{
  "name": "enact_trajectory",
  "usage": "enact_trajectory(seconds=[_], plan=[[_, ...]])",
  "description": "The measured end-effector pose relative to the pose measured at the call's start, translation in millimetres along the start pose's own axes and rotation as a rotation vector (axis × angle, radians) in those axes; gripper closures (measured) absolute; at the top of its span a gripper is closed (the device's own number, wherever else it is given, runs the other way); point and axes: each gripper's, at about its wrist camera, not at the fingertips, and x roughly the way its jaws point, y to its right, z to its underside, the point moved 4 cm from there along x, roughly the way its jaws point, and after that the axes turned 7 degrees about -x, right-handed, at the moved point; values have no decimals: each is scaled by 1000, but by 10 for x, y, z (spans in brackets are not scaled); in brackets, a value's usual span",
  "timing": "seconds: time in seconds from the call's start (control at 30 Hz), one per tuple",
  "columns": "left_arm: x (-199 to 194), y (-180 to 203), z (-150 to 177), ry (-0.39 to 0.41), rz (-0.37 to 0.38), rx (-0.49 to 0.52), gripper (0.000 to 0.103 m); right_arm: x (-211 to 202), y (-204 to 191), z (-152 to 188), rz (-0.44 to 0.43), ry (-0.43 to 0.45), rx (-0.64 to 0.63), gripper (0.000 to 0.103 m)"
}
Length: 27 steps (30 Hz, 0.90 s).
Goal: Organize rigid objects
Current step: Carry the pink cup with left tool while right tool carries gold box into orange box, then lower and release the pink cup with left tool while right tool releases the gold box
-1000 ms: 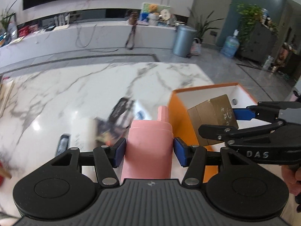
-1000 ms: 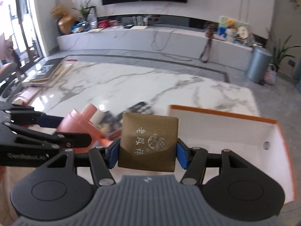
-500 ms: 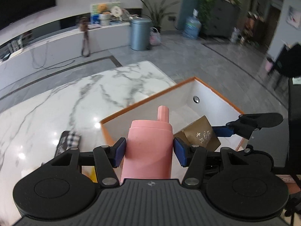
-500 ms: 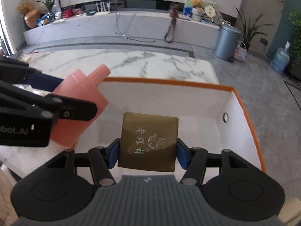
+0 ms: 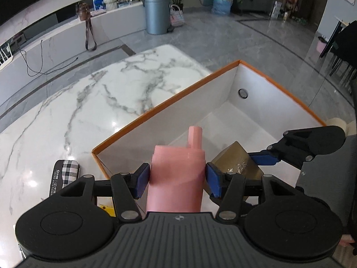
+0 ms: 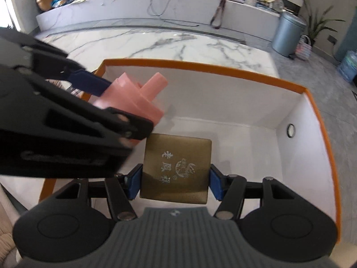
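My left gripper (image 5: 176, 179) is shut on a pink bottle (image 5: 177, 178) with a narrow neck, held over the near corner of an orange-rimmed white box (image 5: 169, 102). My right gripper (image 6: 175, 184) is shut on a flat bronze case (image 6: 176, 167) with pale characters, held low inside the same box (image 6: 234, 71). In the right wrist view the left gripper (image 6: 107, 105) crosses from the left with the pink bottle (image 6: 142, 102) just above and left of the case. The bronze case (image 5: 236, 163) shows to the right of the bottle in the left wrist view.
The box stands on a white marble table (image 5: 89, 102). A checkered pouch (image 5: 64, 174) lies on the table left of the box, with something yellow (image 5: 107, 210) beside it. The box has a round grommet (image 6: 291, 130) in its right wall; its floor shows bare white.
Both grippers have swung from over the table to over the box and dropped lower, each keeping its object. The left gripper rolled and now overlaps the right gripper's view.
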Motion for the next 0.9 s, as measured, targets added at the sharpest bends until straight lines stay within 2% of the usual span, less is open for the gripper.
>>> enact_trajectory(seconds=[0.3, 0.6, 0.77, 0.9], plan=[[217, -35, -61, -40, -54, 42, 42, 245, -62, -73, -25, -74, -94, 44], [408, -98, -23, -64, -111, 89, 42, 318, -152, -146, -65, -82, -115, 45], [403, -127, -34, -49, -100, 73, 41, 318, -229, -169, -77, -88, -117, 45], [402, -131, -25, -39, -106, 79, 37, 322, -235, -170, -76, -89, -115, 45]])
